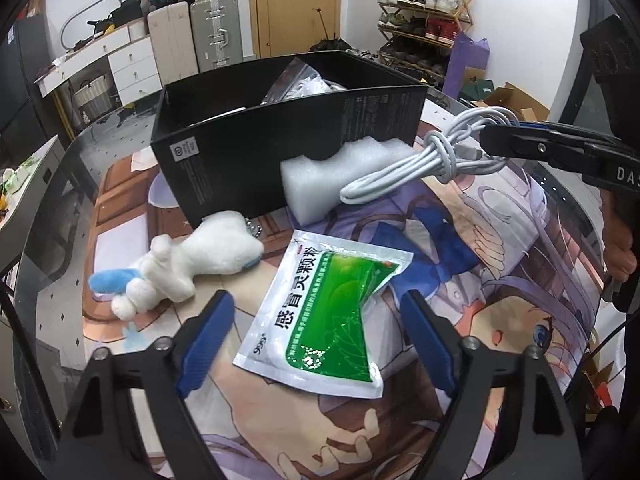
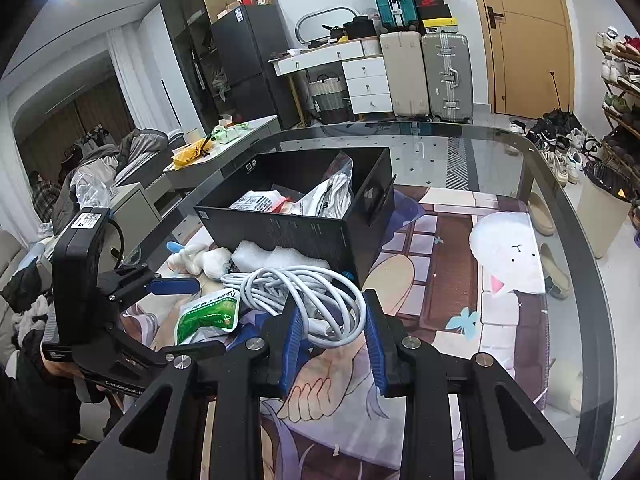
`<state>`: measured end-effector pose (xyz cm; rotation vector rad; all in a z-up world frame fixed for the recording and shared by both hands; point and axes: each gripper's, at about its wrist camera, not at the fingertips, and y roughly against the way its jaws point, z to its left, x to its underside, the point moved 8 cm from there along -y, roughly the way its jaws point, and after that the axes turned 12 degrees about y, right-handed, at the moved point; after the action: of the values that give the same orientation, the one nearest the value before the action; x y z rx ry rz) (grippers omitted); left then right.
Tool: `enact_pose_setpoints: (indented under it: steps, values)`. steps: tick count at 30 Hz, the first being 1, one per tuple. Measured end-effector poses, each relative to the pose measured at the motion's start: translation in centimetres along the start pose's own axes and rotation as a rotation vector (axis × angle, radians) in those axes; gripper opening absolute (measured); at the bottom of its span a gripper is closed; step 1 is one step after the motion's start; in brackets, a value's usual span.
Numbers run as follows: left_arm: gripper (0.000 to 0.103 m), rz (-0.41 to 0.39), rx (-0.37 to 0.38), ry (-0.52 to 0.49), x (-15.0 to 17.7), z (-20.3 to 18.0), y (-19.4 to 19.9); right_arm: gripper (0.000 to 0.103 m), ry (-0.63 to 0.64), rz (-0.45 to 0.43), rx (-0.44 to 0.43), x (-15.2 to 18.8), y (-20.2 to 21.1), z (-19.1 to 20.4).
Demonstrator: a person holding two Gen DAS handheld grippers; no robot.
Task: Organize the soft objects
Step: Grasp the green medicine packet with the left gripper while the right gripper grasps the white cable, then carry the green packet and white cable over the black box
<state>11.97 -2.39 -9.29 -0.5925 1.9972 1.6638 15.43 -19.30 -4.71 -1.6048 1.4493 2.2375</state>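
A green-and-white medicine sachet (image 1: 320,320) lies flat on the printed mat, between the blue pads of my left gripper (image 1: 316,298). The pads stand apart from it, so that gripper is open. Left of it lies a white plush toy (image 1: 192,264) with a blue part. A white foam block (image 1: 320,176) leans against the black box (image 1: 280,152), which holds plastic bags and packets. My right gripper (image 2: 332,308) is shut on a coiled white cable (image 2: 304,284) and holds it above the mat, in front of the box (image 2: 296,232). The left wrist view shows this cable (image 1: 440,160) hanging over the foam.
An anime-print mat (image 1: 480,248) covers a glass table whose rounded edge (image 2: 560,184) runs along the right. Beyond it are suitcases (image 2: 444,76), white drawers, a shoe rack (image 1: 424,8), a fridge and a bin. A hand (image 1: 618,240) grips the right tool.
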Motion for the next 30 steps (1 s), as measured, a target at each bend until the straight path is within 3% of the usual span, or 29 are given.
enact_pose_setpoints:
  steps: [3, 7, 9, 14, 30]
  values:
    - [0.059, -0.016, 0.011, -0.007, 0.1, -0.2, 0.4, 0.029, -0.001, -0.004, 0.001, -0.1, 0.2, 0.1]
    - [0.044, -0.028, 0.023, -0.031, 0.2, -0.7, 0.6, 0.029, -0.001, -0.013, 0.0, -0.3, 0.3, 0.2]
    - [0.03, -0.051, 0.007, -0.06, 0.2, -1.1, 0.9, 0.029, -0.002, -0.02, 0.0, -0.5, 0.5, 0.2]
    - [0.025, -0.069, 0.015, -0.069, 0.1, -1.6, 1.3, 0.029, -0.003, -0.045, 0.004, -0.9, 1.2, 0.2]
    - [0.025, -0.178, 0.102, 0.045, -1.5, -0.3, 5.6, 0.029, -0.003, -0.132, 0.027, -2.4, 3.5, 0.4]
